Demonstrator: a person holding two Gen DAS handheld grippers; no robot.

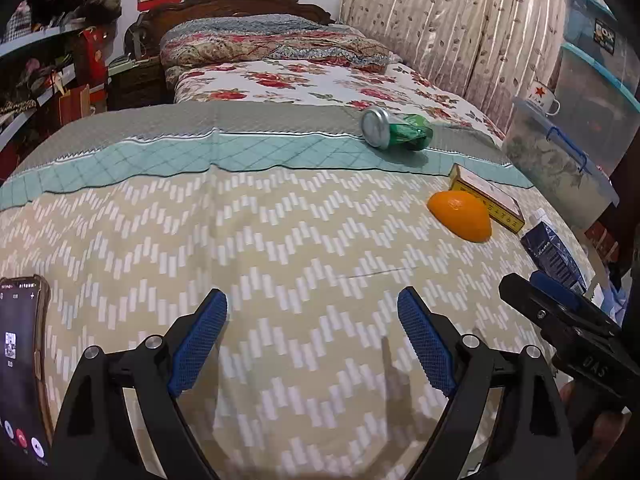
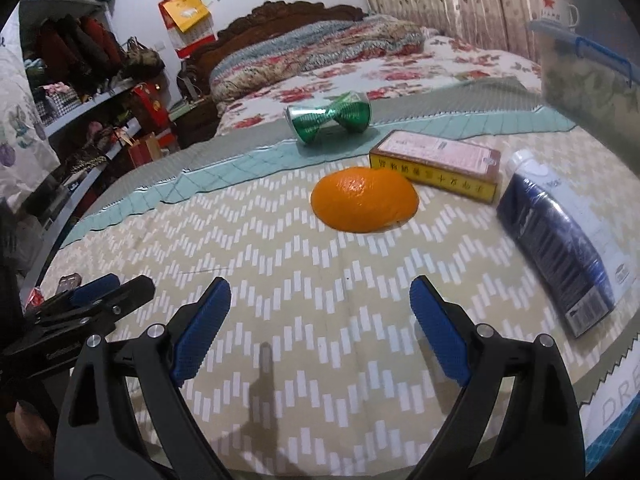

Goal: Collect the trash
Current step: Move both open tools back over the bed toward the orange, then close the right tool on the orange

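Trash lies on the bed's zigzag blanket [image 2: 280, 264]. A crushed green can [image 2: 329, 118] lies farthest, also in the left wrist view [image 1: 396, 127]. An orange peel [image 2: 365, 199] [image 1: 460, 214] lies in front of a yellow box [image 2: 438, 166] [image 1: 488, 197]. A dark blue carton [image 2: 560, 248] [image 1: 554, 252] lies at the right. My left gripper [image 1: 312, 340] is open and empty over bare blanket. My right gripper [image 2: 320, 332] is open and empty, short of the peel.
A phone [image 1: 20, 372] lies at the left. Clear storage bins [image 1: 560, 160] with a star mug [image 1: 540, 96] stand at the right by the curtain. Cluttered shelves [image 2: 80, 92] line the left wall. Pillows and headboard lie beyond.
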